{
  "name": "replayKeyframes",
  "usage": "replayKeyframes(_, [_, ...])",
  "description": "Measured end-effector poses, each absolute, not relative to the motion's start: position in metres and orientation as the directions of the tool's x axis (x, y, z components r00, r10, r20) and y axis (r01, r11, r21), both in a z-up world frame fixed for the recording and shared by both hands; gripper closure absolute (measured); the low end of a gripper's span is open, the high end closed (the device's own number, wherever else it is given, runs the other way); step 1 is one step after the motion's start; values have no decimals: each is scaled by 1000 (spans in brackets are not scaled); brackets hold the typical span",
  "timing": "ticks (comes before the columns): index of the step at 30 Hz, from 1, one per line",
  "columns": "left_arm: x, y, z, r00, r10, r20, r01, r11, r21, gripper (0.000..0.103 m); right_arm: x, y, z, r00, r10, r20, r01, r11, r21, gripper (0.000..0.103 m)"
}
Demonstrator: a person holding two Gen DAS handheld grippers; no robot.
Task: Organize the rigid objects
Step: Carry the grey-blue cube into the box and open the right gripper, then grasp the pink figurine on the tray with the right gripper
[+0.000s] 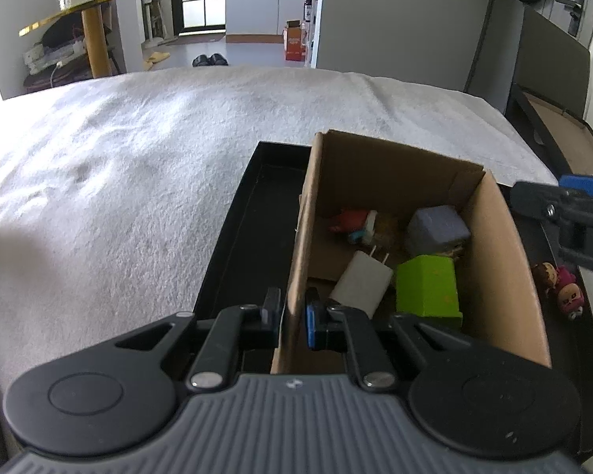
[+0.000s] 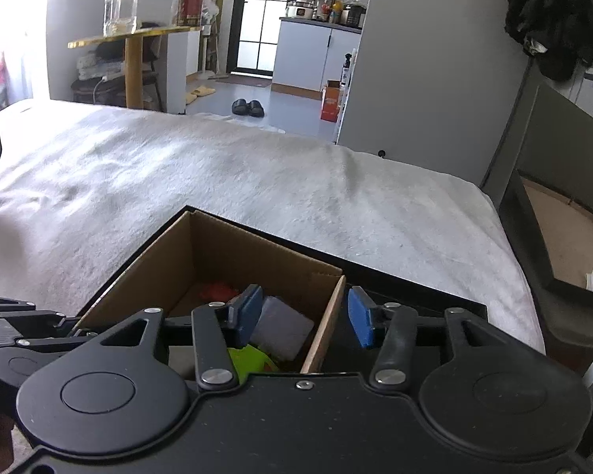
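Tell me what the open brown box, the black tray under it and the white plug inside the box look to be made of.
Brown box: corrugated cardboard, matte; raw edges and fold creases show.
Black tray: looks like rigid plastic or coated board, dull black with a faint sheen; the view leaves it open.
White plug: smooth white plastic body with metal prongs.
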State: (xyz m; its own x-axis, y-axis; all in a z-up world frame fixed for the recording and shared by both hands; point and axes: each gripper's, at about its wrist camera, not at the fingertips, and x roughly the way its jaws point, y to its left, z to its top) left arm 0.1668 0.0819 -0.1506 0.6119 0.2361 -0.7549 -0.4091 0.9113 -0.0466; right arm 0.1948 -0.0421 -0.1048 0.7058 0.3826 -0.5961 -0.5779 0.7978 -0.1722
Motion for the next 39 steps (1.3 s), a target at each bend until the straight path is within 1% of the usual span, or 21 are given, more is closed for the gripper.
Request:
replayKeyframes(6, [165,75,-144,610,256,-750,-399,917,-11,92,191,-57,-105,702,378,-604,-565,811,-150,53])
replayKeyframes(9, [166,73,-140,607,270,-748,-398,917,7,92,191,-66,-107,700,370,-611,-549,826,-128,49])
replayKeyframes(13, [168,70,-136,593,280,-755,-406,914,21,91,190,-78,-109,700,363,-615,-533,838,-113,47])
replayKeyframes(14, [170,69,-135,590,282,-757,-401,916,28,88,190,-82,-109,700,362,-616,-531,841,-109,47])
replayKeyframes(17, [173,63,-134,578,298,-759,-392,918,62,86,192,-92,-111,702,356,-616,-518,849,-100,45])
replayKeyframes(18, [175,62,-134,572,304,-762,-394,916,70,84,193,-95,-112,703,354,-617,-514,853,-96,45])
replayKeyframes(19, [177,61,-134,563,311,-766,-399,914,77,75,194,-97,-112,703,352,-618,-509,856,-91,44])
replayKeyframes(20, [179,61,-134,551,318,-772,-407,910,84,63,196,-101,-113,704,350,-618,-503,860,-85,43])
replayKeyframes(21, [180,60,-134,544,321,-775,-412,907,87,57,197,-103,-114,704,349,-618,-498,863,-81,42])
replayKeyframes(22, [181,60,-134,544,323,-775,-412,907,88,49,198,-106,-115,704,348,-619,-495,866,-77,41])
replayKeyframes(25, [182,53,-133,545,342,-766,-398,909,123,39,201,-113,-117,706,348,-616,-489,869,-69,39])
replayKeyframes(26, [184,51,-134,541,351,-764,-392,909,140,37,202,-116,-118,707,349,-614,-486,872,-64,39])
replayKeyframes(28, [186,47,-136,533,359,-767,-383,910,159,36,204,-122,-120,711,352,-608,-475,879,-47,39])
replayKeyframes(32, [191,40,-138,519,368,-771,-369,910,186,34,209,-134,-124,715,352,-604,-457,889,-22,34])
replayKeyframes(36, [195,33,-140,509,382,-771,-352,910,219,33,215,-145,-130,717,350,-604,-441,897,-4,33])
replayKeyframes(39, [198,30,-140,502,402,-766,-350,904,245,32,220,-153,-135,721,347,-599,-426,905,11,29])
